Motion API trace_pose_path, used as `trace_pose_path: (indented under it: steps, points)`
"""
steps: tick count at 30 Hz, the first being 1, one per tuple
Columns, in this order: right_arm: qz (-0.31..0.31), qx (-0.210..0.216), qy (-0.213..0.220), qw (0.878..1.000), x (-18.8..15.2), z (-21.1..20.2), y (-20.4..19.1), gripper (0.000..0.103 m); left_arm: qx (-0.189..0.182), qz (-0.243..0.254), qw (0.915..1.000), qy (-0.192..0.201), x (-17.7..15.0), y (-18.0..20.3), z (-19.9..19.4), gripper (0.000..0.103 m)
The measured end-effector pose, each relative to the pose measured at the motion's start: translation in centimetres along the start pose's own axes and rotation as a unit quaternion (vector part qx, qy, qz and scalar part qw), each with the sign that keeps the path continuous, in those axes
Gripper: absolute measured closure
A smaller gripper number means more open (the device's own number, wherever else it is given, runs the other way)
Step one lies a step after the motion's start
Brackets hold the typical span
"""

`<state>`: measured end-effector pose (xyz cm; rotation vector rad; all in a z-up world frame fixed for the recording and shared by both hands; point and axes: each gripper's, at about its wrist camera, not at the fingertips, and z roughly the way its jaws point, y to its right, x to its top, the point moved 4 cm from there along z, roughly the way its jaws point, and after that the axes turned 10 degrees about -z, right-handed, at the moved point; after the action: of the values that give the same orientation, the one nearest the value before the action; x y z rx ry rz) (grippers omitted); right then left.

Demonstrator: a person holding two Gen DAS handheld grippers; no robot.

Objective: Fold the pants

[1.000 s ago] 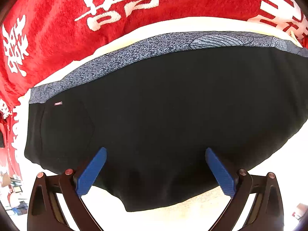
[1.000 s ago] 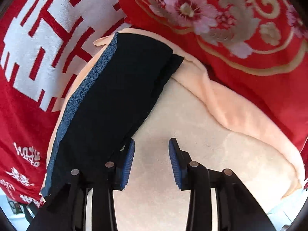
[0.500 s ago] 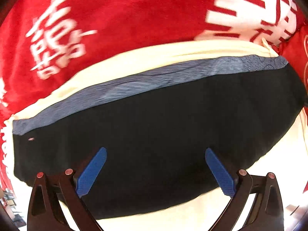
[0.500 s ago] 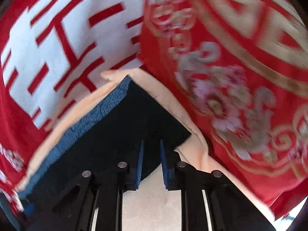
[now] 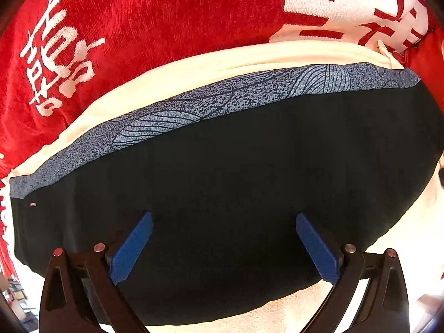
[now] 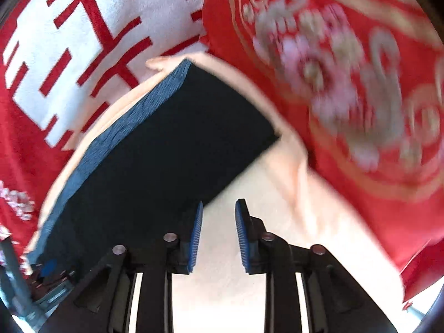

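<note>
Black pants (image 5: 236, 183) with a grey-blue patterned waistband (image 5: 211, 102) lie folded flat on a cream towel (image 5: 194, 66). My left gripper (image 5: 223, 244) is wide open above the pants' near edge, holding nothing. In the right wrist view the pants (image 6: 166, 149) lie to the left, their folded corner near the cushion. My right gripper (image 6: 217, 234) hovers over the cream towel (image 6: 277, 208) beside the pants' right edge, jaws partly open with a narrow gap and empty.
A red blanket with white characters (image 5: 138, 22) lies behind the towel, also in the right wrist view (image 6: 69, 41). A red embroidered cushion (image 6: 347, 83) sits close on the right. Room clutter shows at the lower left (image 6: 36, 291).
My right gripper nearly closed half a second ago, then opened a little and drew back off the pants' edge. The left view has shifted slightly; its jaws stay wide open.
</note>
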<state>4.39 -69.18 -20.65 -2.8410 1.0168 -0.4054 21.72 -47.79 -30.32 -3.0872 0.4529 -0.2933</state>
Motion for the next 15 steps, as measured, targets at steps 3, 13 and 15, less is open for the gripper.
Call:
trace_pose_path:
  steps: [3,13,15]
  points:
    - [0.015,0.042,-0.012,0.999,-2.0,0.0,-0.9,0.075,-0.007,-0.007,1.0000,-0.002,-0.4,0.1,0.0,0.000]
    - [0.061,0.138,-0.023,0.988,-4.4,1.9,-2.2,0.074,-0.005,-0.003,1.0000,0.001,-0.7,-0.2,0.2,0.000]
    - [0.065,0.152,-0.023,0.986,-4.2,2.3,-2.4,0.074,-0.005,-0.001,1.0000,0.002,-0.7,-0.2,0.1,0.000]
